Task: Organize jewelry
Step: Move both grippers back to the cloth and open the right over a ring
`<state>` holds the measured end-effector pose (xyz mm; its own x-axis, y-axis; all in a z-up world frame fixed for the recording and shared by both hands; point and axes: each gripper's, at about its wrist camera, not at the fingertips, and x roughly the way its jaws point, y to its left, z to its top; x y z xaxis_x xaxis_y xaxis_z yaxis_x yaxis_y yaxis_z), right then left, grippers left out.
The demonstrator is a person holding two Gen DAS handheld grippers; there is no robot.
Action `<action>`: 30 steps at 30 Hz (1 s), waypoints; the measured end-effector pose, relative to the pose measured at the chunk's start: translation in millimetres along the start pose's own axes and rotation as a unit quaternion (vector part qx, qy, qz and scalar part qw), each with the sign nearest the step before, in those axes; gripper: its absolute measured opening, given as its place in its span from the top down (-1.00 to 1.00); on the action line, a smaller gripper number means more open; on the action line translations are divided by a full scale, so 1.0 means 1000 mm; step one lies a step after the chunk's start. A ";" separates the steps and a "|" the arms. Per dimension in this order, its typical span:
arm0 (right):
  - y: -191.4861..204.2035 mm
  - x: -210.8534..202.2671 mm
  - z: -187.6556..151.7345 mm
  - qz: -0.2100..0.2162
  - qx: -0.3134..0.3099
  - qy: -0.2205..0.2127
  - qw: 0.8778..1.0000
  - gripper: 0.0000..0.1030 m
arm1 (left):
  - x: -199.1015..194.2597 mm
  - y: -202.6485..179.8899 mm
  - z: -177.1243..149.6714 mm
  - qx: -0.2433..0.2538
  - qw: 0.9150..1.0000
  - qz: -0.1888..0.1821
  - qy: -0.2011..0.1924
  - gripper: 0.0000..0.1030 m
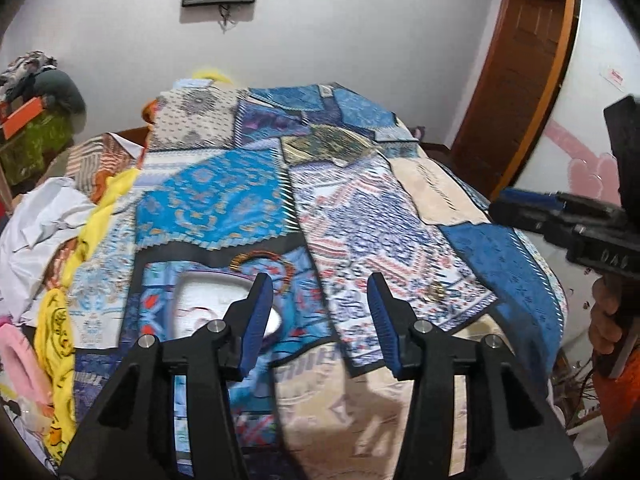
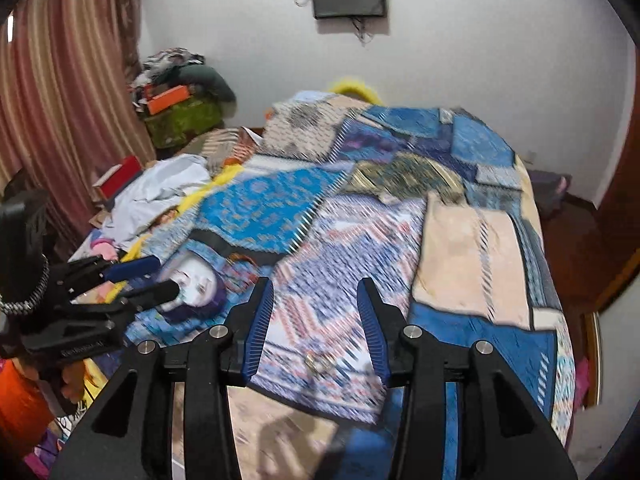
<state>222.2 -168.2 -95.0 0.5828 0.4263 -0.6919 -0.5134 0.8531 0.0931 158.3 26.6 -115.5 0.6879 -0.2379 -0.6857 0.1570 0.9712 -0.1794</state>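
So both tongs are up over the bed's patchwork cover (image 1: 224,200) with nothing in either one. The left gripper (image 1: 320,320) has its jaws parted about halfway, empty. A white dish (image 1: 208,304) lies on the cover just past its left finger, which hides part of it, and a string of orange-brown beads (image 1: 256,258) curves along the dish's far rim, partly on the fabric. A small gold ring (image 1: 435,292) lies on the blue-and-red patterned patch, off to the right of the right finger, clear of it.

The right gripper (image 2: 316,316) is also parted partway and empty; the ring (image 2: 318,361) shows between its fingers, lying on the cover, untouched. The picture's pretty blurry though.
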 end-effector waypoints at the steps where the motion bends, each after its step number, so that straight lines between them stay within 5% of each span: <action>1: -0.004 0.002 -0.005 -0.003 0.004 0.007 1.000 0.23 | 0.004 -0.004 0.000 0.002 1.000 -0.003 0.006 0.07; 16: -0.006 0.060 -0.053 0.007 -0.006 0.088 0.996 0.23 | 0.040 -0.020 -0.022 0.013 0.997 -0.015 0.071 0.07; 22: -0.013 0.061 -0.059 0.011 0.000 0.086 0.996 0.62 | 0.046 -0.020 -0.022 0.013 0.997 -0.020 0.077 0.07; 30: -0.025 0.041 -0.055 0.024 0.025 0.047 0.998 0.62 | 0.061 -0.039 -0.016 0.020 0.994 -0.048 0.092 0.07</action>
<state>224.1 -189.2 -165.2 0.4947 0.4392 -0.7499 -0.5067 0.8468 0.1617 183.0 -26.4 -161.1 0.5284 -0.3249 -0.7844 0.2461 0.9428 -0.2247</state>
